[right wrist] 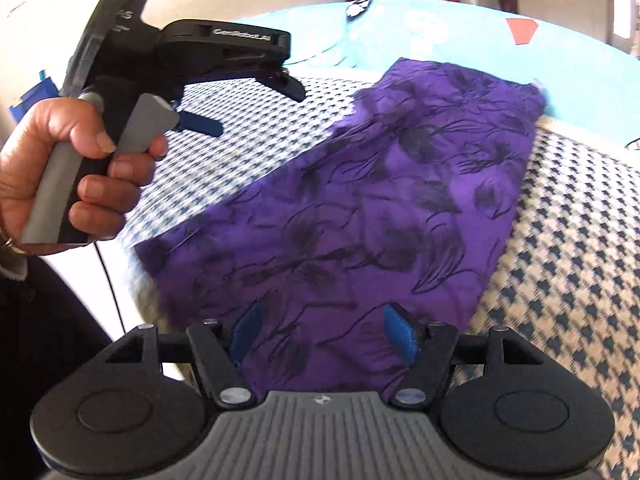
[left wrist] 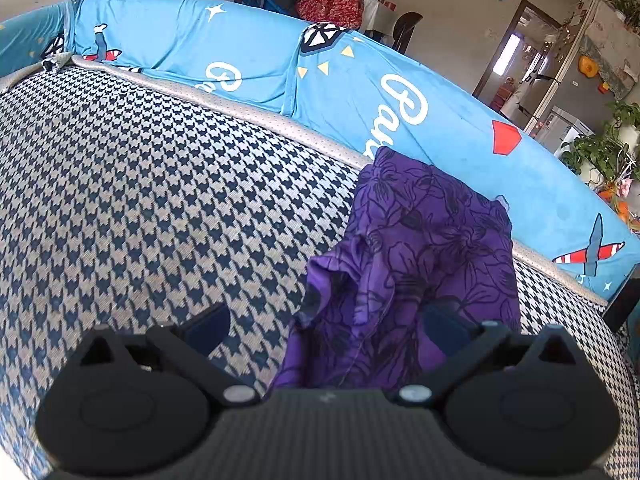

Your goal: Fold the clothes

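On the houndstooth seat cushion [left wrist: 140,208] of a sofa lies the purple floral garment [right wrist: 360,200], spread out fairly flat in the right wrist view, with its far end reaching right up to the blue printed cover [left wrist: 248,60] draped over the sofa's backrest. From the left wrist camera the same cloth looks more bunched, with a raised fold near the middle and its near edge running under the camera body. The left hand-held gripper [left wrist: 326,330] has its jaws spread wide; the left blue pad [left wrist: 208,330] sits over bare houndstooth, the right one is over the purple fabric, and neither pad is pinching anything as far as I can see. The right hand-held gripper [right wrist: 324,334] is partly open too, both blue pads [right wrist: 400,334] standing apart above the near part of the garment, with cloth showing between them but not clamped. In the right wrist view you can also see the person's hand [right wrist: 60,172] wrapped around the grey grip of the other gripper, held up over the cushion to the left of the cloth. That picture is a bit smeared, so fine detail on the fabric edge is hard to make out. Potted plants [left wrist: 600,148] stand off to the right in the background.
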A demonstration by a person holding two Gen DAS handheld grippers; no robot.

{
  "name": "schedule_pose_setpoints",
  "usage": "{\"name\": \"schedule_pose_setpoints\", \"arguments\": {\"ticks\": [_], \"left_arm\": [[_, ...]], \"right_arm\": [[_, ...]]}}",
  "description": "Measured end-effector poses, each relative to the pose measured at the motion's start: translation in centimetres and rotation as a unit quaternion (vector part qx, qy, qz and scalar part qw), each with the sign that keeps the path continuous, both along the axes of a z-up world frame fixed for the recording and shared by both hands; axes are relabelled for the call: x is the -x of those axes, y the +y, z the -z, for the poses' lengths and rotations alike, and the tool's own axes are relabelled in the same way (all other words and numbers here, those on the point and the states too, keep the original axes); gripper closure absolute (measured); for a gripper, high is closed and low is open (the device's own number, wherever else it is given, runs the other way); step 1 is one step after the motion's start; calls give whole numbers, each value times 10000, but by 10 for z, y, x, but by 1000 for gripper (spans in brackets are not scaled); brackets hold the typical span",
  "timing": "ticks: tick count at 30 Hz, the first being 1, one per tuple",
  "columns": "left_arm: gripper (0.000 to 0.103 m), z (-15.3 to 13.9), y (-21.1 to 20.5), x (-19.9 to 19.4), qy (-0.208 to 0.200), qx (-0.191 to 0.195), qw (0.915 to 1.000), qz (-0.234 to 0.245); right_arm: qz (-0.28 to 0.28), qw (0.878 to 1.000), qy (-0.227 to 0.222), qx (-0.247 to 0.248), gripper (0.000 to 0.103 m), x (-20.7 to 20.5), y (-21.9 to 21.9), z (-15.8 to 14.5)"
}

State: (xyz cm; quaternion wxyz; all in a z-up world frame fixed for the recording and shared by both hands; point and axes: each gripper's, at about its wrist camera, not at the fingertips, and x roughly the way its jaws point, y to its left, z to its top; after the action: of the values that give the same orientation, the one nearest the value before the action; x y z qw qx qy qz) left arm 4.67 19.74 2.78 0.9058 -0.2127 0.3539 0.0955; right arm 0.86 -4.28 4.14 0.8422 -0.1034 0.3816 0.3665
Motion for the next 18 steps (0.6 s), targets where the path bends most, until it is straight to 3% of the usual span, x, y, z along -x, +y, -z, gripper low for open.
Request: {"name": "schedule_pose_setpoints", "arguments": {"ticks": [4, 13, 15, 18], "left_arm": [[2, 5, 0, -22, -53, -50, 9999, 152], [20, 26, 14, -54, 40, 713, 9971, 248], [29, 29, 16, -60, 38, 848, 9960, 281], [29, 33, 18, -65, 20, 1096, 9934, 323]], "right_arm": [[408, 9991, 8, -82, 36, -27, 3, 1], [1135, 9927, 190, -367, 36, -62, -8, 0], [1211, 9913, 286, -419, 36, -64, -12, 1], [1251, 9904, 392, -427, 36, -65, -15, 3]]}}
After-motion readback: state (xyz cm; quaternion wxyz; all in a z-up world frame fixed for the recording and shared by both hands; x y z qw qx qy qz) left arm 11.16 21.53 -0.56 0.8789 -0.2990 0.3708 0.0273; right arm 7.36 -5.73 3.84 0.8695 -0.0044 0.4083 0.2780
